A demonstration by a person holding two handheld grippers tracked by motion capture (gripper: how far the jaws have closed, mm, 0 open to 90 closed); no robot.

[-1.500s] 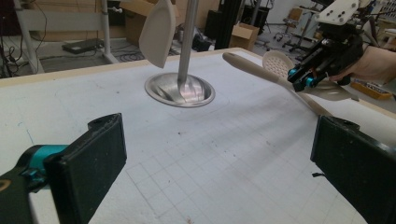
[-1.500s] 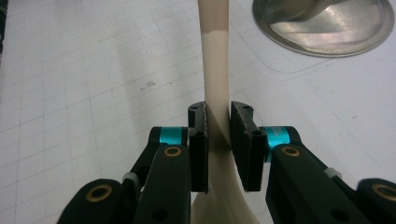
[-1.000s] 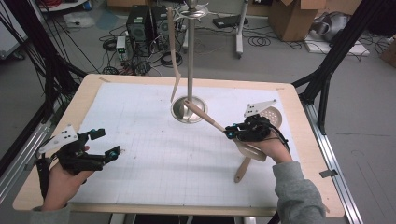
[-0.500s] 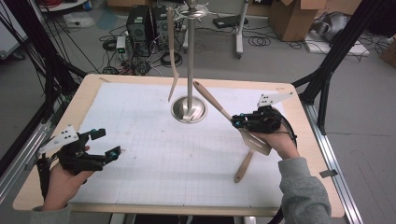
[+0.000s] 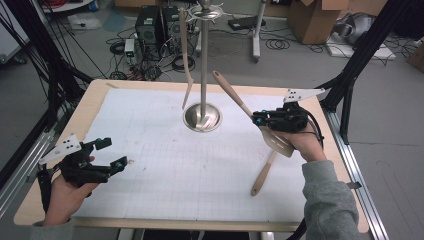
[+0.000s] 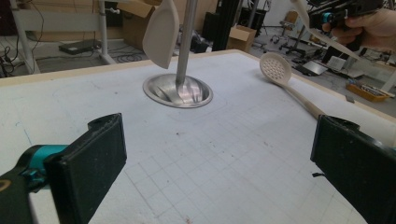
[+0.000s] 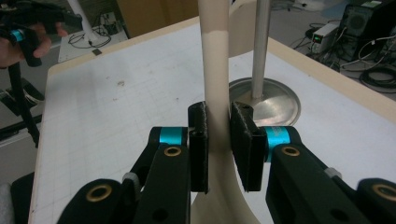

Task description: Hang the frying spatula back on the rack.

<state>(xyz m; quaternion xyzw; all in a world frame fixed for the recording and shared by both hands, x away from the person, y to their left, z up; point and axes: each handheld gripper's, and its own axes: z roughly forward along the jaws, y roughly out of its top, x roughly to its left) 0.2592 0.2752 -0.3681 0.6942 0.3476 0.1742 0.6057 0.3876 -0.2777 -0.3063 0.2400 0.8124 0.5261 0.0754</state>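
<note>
We kept the right gripper (image 5: pixel 261 120) clamped on the spatula (image 5: pixel 235 100) by its handle, lifted near the stand (image 5: pixel 202 116), likely to hang it, while the left gripper (image 5: pixel 111 154) waited with jaws apart.

table (image 5: pixel 150 90): white gridded mat | skimmer (image 5: pixel 263 172): flat on mat, right | floor: computer tower (image 5: pixel 148 22), cables, cardboard boxes (image 5: pixel 312 17)

Stand pole (image 5: pixel 203 65) and hanging spatula (image 5: pixel 186 55) block the centre; mat (image 5: pixel 150 150) lies open.
</note>
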